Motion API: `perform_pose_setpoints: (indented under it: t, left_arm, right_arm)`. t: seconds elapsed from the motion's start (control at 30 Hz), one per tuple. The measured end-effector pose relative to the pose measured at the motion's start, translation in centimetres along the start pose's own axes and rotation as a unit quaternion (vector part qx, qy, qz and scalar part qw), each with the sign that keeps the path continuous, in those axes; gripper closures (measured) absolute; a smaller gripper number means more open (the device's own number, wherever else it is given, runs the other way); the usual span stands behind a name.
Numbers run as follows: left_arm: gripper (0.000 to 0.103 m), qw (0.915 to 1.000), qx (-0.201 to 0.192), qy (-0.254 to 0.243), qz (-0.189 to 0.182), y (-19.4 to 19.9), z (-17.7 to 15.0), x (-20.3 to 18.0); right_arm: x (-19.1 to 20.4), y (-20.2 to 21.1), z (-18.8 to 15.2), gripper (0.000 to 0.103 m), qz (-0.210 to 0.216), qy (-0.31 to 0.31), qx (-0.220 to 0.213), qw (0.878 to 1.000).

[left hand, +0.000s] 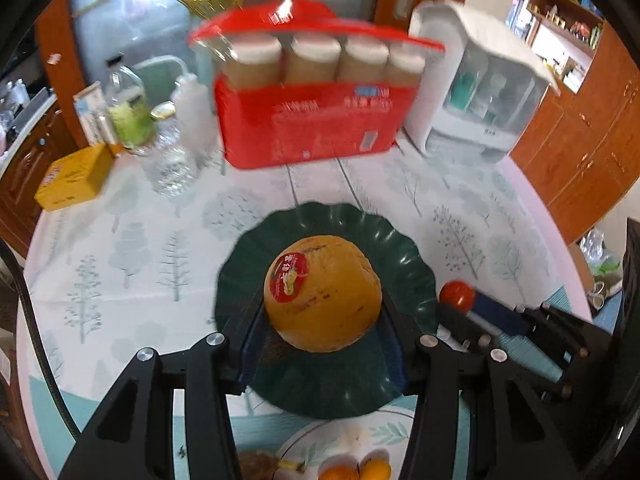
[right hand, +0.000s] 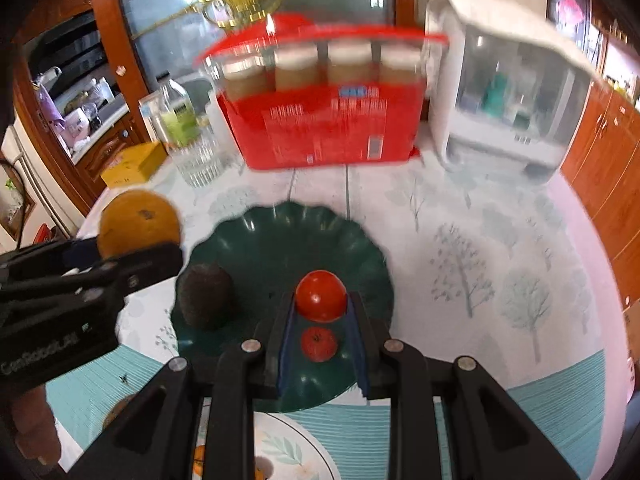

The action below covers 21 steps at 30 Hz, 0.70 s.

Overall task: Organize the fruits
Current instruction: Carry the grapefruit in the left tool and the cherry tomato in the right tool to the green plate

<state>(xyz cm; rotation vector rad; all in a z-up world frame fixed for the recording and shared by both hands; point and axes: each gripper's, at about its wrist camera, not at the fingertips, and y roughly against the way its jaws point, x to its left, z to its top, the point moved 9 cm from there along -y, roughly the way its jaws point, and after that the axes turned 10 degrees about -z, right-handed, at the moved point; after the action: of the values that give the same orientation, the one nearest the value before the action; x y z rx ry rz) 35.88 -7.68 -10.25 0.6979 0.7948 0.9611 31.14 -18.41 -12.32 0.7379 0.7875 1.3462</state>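
Observation:
My left gripper (left hand: pixel 323 309) is shut on a big yellow-orange round fruit (left hand: pixel 332 300) with a red sticker, held above the dark green scalloped plate (left hand: pixel 248 272). In the right wrist view my right gripper (right hand: pixel 321 301) is shut on a red tomato (right hand: pixel 321 294) over the same green plate (right hand: pixel 260 240). On that plate lie a smaller red tomato (right hand: pixel 319 344) and a dark avocado (right hand: pixel 206 296). The left gripper (right hand: pixel 152 248) with the round fruit (right hand: pixel 138 224) shows at the plate's left edge. The right gripper (left hand: pixel 460 308) with its tomato (left hand: pixel 458 295) appears at the plate's right.
A red pack of cups (left hand: pixel 316 128) and a white cabinet (left hand: pixel 480 92) stand behind the plate. A yellow box (left hand: pixel 74 176), bottles (left hand: pixel 128 116) and a glass (right hand: pixel 200 160) crowd the back left. A white floral plate (left hand: pixel 304 436) with small oranges (left hand: pixel 376 470) sits at the near edge.

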Motion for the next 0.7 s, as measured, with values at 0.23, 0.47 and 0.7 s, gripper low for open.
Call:
perform_pose_setpoints:
  t: [0.23, 0.47, 0.7]
  left_arm:
    - [0.054, 0.9994, 0.033, -0.005, -0.003, -5.2, -0.8, 0.0]
    - [0.053, 0.9989, 0.047, -0.002, 0.004, -6.9, -1.4, 0.9]
    - [0.036, 0.9992, 0.039, -0.006, 0.004, -6.6, -1.3, 1.1]
  right_arm:
    - [1.2, -2.9, -2.4, 0.078, 0.010, 0.008, 0.033, 0.999]
    - [2.2, -3.9, -2.7, 0.077, 0.011, 0.020, 0.036, 0.999]
    - [2.9, -3.7, -2.6, 0.072, 0.018, 0.028, 0.031, 0.999]
